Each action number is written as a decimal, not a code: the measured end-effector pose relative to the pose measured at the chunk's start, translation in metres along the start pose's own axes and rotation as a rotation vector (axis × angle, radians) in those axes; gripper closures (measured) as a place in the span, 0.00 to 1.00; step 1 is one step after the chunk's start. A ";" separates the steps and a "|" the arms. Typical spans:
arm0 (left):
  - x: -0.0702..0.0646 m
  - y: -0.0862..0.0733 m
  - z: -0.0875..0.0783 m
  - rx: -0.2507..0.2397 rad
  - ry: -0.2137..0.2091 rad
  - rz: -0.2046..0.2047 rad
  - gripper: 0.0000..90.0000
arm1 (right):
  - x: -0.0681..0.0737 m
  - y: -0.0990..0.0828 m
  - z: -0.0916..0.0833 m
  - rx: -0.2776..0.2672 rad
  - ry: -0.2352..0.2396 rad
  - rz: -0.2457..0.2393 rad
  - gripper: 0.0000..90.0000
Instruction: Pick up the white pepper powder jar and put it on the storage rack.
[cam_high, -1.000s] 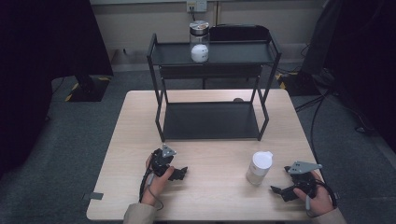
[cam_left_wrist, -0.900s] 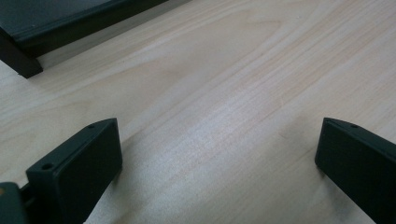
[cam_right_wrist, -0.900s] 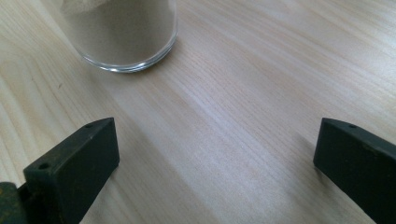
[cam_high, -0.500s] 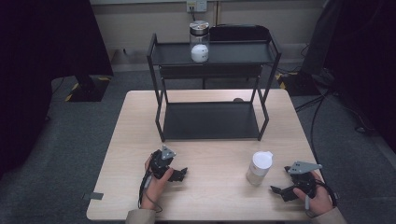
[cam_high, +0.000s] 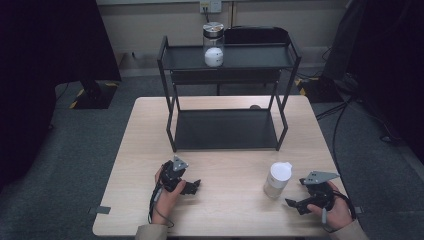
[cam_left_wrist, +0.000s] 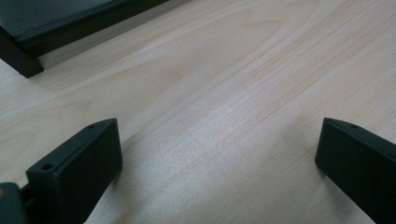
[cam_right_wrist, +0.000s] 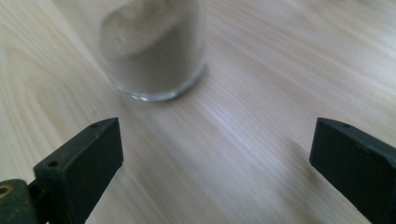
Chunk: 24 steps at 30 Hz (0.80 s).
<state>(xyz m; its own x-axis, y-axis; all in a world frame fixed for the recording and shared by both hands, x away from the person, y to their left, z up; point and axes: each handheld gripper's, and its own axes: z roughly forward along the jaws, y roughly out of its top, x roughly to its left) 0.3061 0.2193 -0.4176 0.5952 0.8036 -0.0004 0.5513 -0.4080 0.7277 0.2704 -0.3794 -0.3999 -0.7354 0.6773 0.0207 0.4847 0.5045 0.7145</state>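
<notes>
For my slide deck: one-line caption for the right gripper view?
Open right gripper faces a clear glass jar of pale powder on the light wooden table.

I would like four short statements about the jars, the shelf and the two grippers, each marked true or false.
1. The right gripper holds the white-lidded jar. False: its jaws are open, the jar stands apart on the table.
2. The left gripper is open. True.
3. A second jar stands on the top level of the black shelf. True.
4. The white-lidded jar lies on its side. False: it stands upright.
</notes>
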 end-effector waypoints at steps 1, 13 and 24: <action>0.000 0.000 0.000 0.000 0.000 0.000 0.00 | 0.002 0.001 0.000 -0.011 -0.002 0.002 0.02; 0.000 0.000 0.000 0.001 0.001 0.002 0.00 | 0.015 0.005 0.009 -0.167 0.036 0.025 0.08; 0.000 0.000 0.000 0.001 0.001 0.002 0.00 | 0.035 0.014 0.023 -0.231 -0.003 -0.007 0.33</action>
<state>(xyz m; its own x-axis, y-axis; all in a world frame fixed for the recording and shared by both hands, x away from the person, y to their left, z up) 0.3058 0.2193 -0.4173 0.5954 0.8034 0.0019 0.5510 -0.4100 0.7269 0.2628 -0.3362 -0.4052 -0.7366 0.6761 0.0134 0.3584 0.3735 0.8556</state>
